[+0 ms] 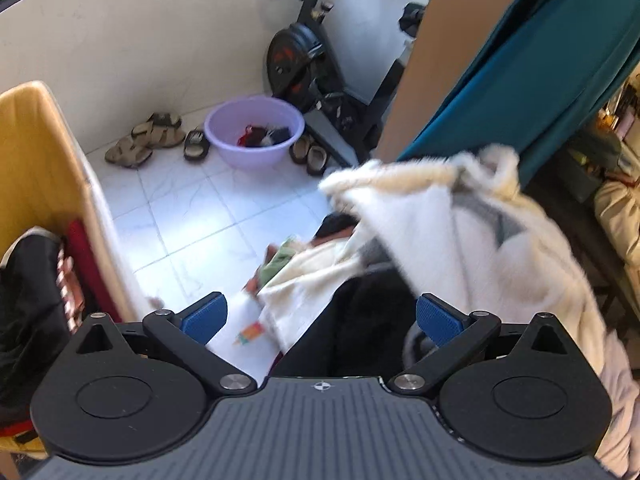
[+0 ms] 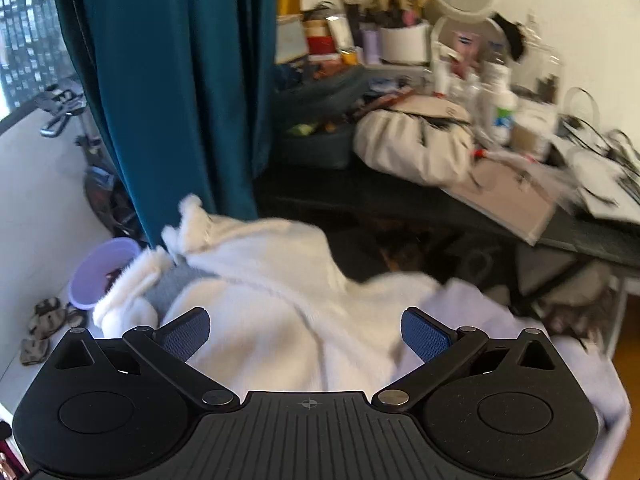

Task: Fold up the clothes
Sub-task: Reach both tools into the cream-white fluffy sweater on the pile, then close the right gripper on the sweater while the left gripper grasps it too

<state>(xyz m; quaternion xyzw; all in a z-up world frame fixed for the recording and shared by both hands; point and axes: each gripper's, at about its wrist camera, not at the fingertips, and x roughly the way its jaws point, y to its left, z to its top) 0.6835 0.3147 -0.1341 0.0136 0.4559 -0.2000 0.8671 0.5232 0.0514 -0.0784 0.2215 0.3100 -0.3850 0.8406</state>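
Note:
A fluffy white garment (image 1: pixel 480 236) with a grey lining lies heaped at the right of the left wrist view, over a black garment (image 1: pixel 360 320) and cream and patterned clothes (image 1: pixel 304 268). My left gripper (image 1: pixel 322 318) is open above the pile with nothing between its blue pads (image 1: pixel 204 318). In the right wrist view the same white garment (image 2: pixel 272 292) spreads in front of my right gripper (image 2: pixel 306 336), which is open wide just above it. A pale lilac cloth (image 2: pixel 500 320) lies at its right.
A yellow-lined basket (image 1: pixel 44 184) with dark and red clothes stands at left. On the tiled floor are a purple basin (image 1: pixel 254 134), sandals (image 1: pixel 148 140) and an exercise bike (image 1: pixel 312 60). A teal curtain (image 2: pixel 168 92) hangs behind; a cluttered dark table (image 2: pixel 460 128) is at right.

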